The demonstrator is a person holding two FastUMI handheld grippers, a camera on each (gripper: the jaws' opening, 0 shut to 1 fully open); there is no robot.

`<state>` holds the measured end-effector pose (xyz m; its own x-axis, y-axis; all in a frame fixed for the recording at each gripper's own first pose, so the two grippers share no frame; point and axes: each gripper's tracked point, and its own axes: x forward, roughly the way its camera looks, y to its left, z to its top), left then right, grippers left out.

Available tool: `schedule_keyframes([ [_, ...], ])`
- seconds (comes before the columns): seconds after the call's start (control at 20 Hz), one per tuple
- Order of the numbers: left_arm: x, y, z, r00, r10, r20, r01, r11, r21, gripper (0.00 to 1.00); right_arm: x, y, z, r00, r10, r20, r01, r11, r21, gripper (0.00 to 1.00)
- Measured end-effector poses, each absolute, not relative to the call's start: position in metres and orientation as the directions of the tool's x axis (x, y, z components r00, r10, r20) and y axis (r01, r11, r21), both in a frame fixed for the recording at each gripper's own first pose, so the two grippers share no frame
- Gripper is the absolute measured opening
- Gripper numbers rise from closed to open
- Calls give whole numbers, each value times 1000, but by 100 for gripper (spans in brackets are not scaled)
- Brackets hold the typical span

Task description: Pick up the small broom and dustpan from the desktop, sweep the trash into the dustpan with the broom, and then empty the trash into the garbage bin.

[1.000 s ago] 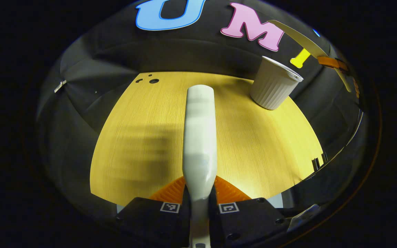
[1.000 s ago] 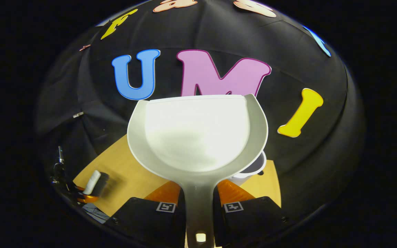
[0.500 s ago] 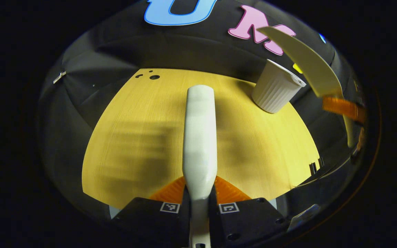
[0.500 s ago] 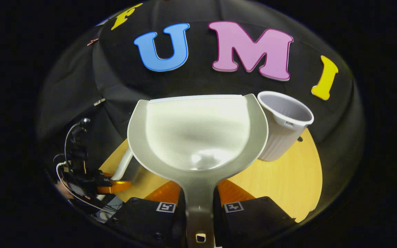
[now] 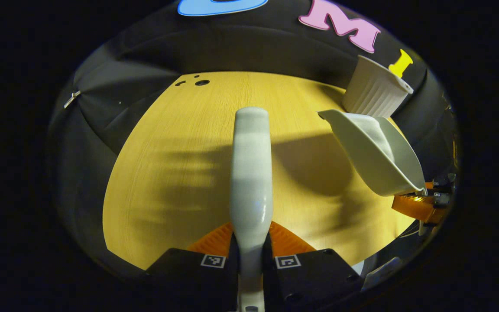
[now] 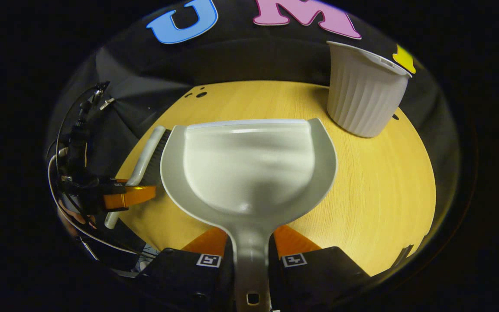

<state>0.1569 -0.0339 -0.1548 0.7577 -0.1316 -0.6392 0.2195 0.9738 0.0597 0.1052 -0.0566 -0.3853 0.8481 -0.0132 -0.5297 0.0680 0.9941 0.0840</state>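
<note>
Left gripper [image 5: 250,255]: both fingers clamped on the broom [image 5: 251,173] handle, brush back pointing out over the desktop [image 5: 180,143].
Right gripper [image 6: 251,260]: both fingers pinching the dustpan [image 6: 249,169] handle; pan held above the desktop's middle, nothing visible inside.
Garbage bin [image 6: 364,89]: upright near the far right edge.
Broom in right gripper view: left of the dustpan, near the left edge.

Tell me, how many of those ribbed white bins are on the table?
1. The ribbed white bin stands upright at the far right of the wooden table, beyond the dustpan. The dustpan hides part of the tabletop, so something could sit behind it.
</note>
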Motion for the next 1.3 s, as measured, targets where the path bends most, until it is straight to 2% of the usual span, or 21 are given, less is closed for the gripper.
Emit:
schedule_keyframes([
  [0.1, 169, -36, -161, 747, -123, -653, 222, 972, 71, 29, 116, -62, -405, 828, -40, -560, 94, 993, 69, 33],
  [0.15, 172, -36, -165, 739, -118, -663, 226, 971, 78, 29, 123, -60, -411, 821, -40, -570, 103, 992, 79, 36],
  [0.25, 179, -35, -164, 741, -92, -665, 220, 969, 111, 27, 128, -67, -419, 806, -43, -591, 127, 987, 101, 36],
  [0.45, 181, -41, -154, 718, -63, -693, 219, 966, 139, 30, 133, -68, -441, 774, -60, -631, 132, 989, 68, 37],
  [0.5, 180, -43, -150, 718, -54, -694, 216, 965, 149, 30, 133, -65, -444, 770, -72, -634, 124, 992, 39, 41],
  [0.55, 181, -43, -149, 722, -44, -691, 214, 963, 162, 30, 135, -62, -443, 778, -77, -624, 125, 992, 33, 37],
  [0.6, 182, -46, -149, 723, -39, -690, 217, 961, 172, 31, 135, -59, -440, 778, -62, -625, 119, 992, 50, 38],
  [0.65, 181, -48, -151, 720, -40, -692, 223, 959, 176, 31, 135, -59, -440, 780, -59, -623, 120, 991, 57, 43],
  [0.7, 179, -49, -151, 718, -43, -695, 228, 958, 175, 32, 134, -56, -438, 780, -46, -624, 117, 990, 74, 44],
  [0.75, 176, -49, -149, 720, -55, -692, 236, 957, 169, 33, 133, -53, -436, 782, -35, -622, 114, 990, 88, 48],
  [0.8, 173, -50, -146, 725, -58, -686, 237, 956, 170, 50, 133, -54, -432, 785, -35, -618, 116, 989, 90, 68],
  [0.85, 171, -47, -141, 739, -52, -672, 233, 955, 182, 66, 132, -57, -427, 789, -47, -612, 121, 989, 80, 70],
  [0.95, 165, -44, -126, 776, -48, -629, 221, 954, 201, 100, 127, -59, -413, 804, -58, -592, 122, 990, 68, 81],
  [1.0, 159, -45, -117, 791, -58, -609, 221, 955, 197, 95, 124, -58, -405, 815, -62, -576, 120, 991, 64, 93],
  [1.05, 149, -47, -109, 800, -75, -595, 225, 957, 182, 95, 117, -59, -392, 826, -75, -558, 124, 991, 51, 100],
  [1.2, 119, -46, -77, 847, -90, -524, 206, 964, 168, 96, 88, -68, -350, 869, -137, -475, 155, 988, -2, 99],
  [1.3, 103, -47, -42, 907, -101, -410, 181, 970, 161, 98, 62, -72, -315, 899, -180, -399, 184, 983, -28, 99],
])
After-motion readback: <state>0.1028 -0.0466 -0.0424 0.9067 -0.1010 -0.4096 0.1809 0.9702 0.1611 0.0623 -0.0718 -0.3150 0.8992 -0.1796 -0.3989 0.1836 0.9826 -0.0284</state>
